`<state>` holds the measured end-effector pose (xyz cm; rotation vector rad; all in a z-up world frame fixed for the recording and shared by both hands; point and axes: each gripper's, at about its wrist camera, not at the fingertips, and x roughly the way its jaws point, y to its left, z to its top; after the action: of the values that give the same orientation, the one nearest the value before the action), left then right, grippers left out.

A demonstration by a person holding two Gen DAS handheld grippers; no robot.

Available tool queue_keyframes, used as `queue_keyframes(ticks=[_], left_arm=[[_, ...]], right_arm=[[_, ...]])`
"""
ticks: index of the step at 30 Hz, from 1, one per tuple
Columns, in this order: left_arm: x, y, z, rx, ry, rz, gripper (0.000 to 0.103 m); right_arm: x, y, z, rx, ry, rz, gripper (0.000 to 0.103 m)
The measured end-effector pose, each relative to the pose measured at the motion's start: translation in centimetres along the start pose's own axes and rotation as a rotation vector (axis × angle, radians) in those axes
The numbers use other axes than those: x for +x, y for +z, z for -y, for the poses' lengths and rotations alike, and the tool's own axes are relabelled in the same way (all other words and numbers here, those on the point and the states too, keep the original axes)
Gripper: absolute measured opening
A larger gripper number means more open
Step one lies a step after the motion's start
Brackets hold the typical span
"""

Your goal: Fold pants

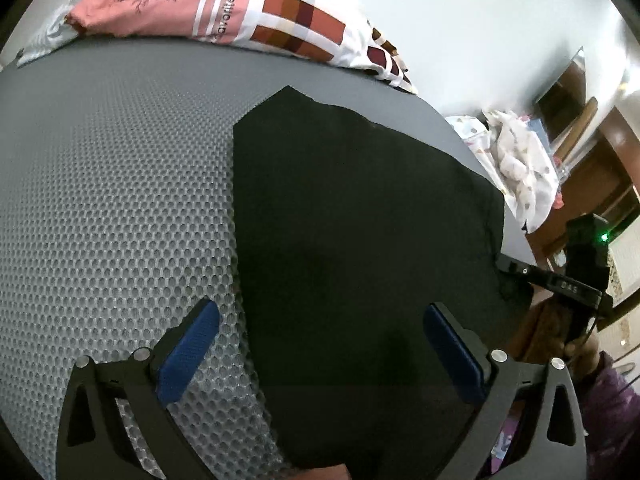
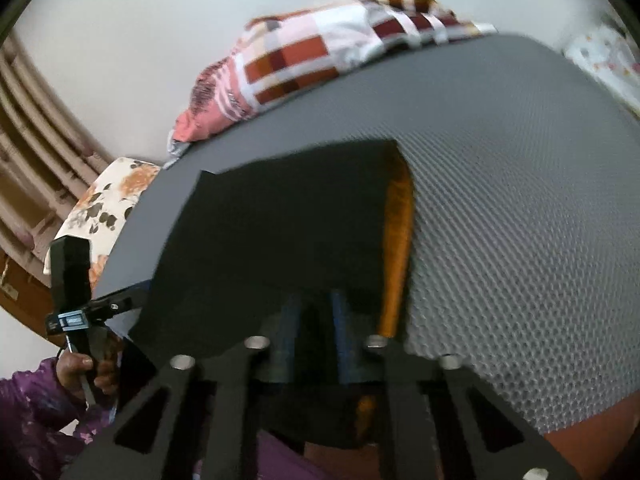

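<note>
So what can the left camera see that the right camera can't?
Only the left view shows the left gripper open over the pants, and white spotted cloth off the mat's far side. Only the right view shows the right gripper shut on the pants' edge, an orange strip along them, and a flowered cushion. Both show the black pants, the grey mat and the checked cloth.

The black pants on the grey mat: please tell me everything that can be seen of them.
The black pants are dark, matte cloth lying flat on the grey honeycomb-textured mat. An orange stripe runs along one edge. The right gripper is shut on their near edge; the left gripper is open above them, one blue finger pad over the cloth, one over the mat.
</note>
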<state>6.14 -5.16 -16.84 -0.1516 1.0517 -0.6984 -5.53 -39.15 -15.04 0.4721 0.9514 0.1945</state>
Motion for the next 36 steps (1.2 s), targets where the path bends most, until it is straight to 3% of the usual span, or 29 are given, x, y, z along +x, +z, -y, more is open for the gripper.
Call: queue_keyframes(ticks=[4,5,7,9,12,17,19,23,26,31,36], left_arm=[[0.4,0.4,0.6,0.041,0.035,-0.019,0.100],[0.2,0.6,0.5,0.029,0.022,-0.021,0.100],[-0.8,1.1,-0.4,-0.031,-0.053,-0.006,0.100],[-2.0,1.8,-1.2,-0.078,-0.081,0.020,0.100],[-2.8,2.7,-1.2,-0.065,-0.031,0.034,0.100],[-5.0,2.0,0.8,0.012,0.117,0.120,0.100],[-6.0,1.6,1.9,0.040,0.171,0.173,0.101],[-7.4,1.6,3.3,0.064,0.252,0.207,0.101],[-8.4,1.8,4.3,0.087,0.357,0.239,0.101],[-10.1,1.9,4.9,0.081,0.396,0.301,0.102],[-10.8,1.9,4.7,0.057,0.430,0.311,0.102]], right_arm=[[-0.7,0.0,1.0,0.053,0.039,-0.002,0.000],[-1.4,0.2,1.0,0.065,0.051,0.011,0.001],[-3.5,0.7,0.8,0.079,0.050,0.073,0.013],[-5.3,1.1,0.2,0.081,0.067,0.103,0.013],[-7.0,1.0,-2.4,0.033,0.072,0.115,0.019],[-6.8,-1.2,-8.7,-0.050,-0.041,0.136,0.034],[-6.4,-1.8,-10.1,-0.044,-0.026,0.136,0.044],[-5.6,-2.6,-12.5,-0.051,0.011,0.106,0.050],[-5.6,-2.6,-13.3,-0.050,0.023,0.107,0.058],[-6.0,-3.0,-13.4,-0.021,0.028,0.119,0.063],[-6.2,-3.3,-13.2,0.011,0.039,0.119,0.066]])
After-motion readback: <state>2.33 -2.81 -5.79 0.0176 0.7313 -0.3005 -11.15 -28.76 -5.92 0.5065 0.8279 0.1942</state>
